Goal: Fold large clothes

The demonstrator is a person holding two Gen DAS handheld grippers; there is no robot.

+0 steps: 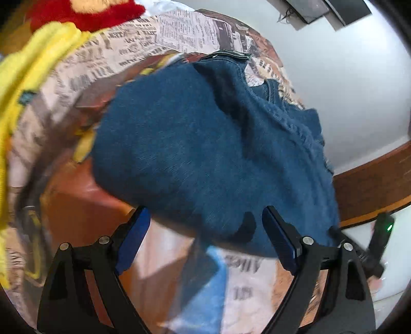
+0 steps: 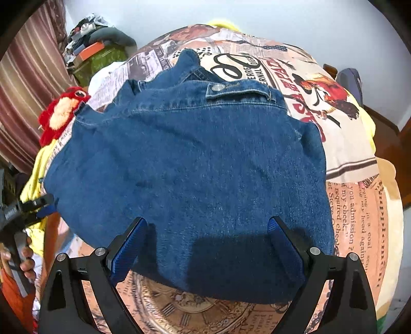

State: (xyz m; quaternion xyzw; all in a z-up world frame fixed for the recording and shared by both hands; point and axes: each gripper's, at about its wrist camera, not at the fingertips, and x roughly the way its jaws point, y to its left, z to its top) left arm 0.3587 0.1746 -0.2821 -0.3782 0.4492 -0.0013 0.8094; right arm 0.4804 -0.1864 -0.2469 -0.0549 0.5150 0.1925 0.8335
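1. Looking along the left wrist view, the left hand-held gripper stands wide, its blue pads apart with nothing pressed between them. The folded denim garment lies on the newspaper-print bedspread just ahead of the jaws, its near edge overhanging a bare brown patch. This picture is smeared with motion, so exactly where the hem lies is hard to read. Risk: a pinch aimed through that blur could take only the top layer, or catch bedspread along with denim, and the fold would peel open or drag when lifted. A yellow cloth and a red plush toy sit well off to the far left, clear of the work.

2. In the right wrist view, the right hand-held gripper is likewise wide open and grips nothing; its pads straddle the near edge of the denim garment, which lies flat on the bedspread with its button tab at the far side. The left hand-held gripper shows at the garment's left edge, a person's hand behind it. Risks here: denim is thick and stiff, so a shallow bite may slip; if the two sides lift unevenly the fold would skew; and the collar bunched at the far edge could leave a lumpy bundle.
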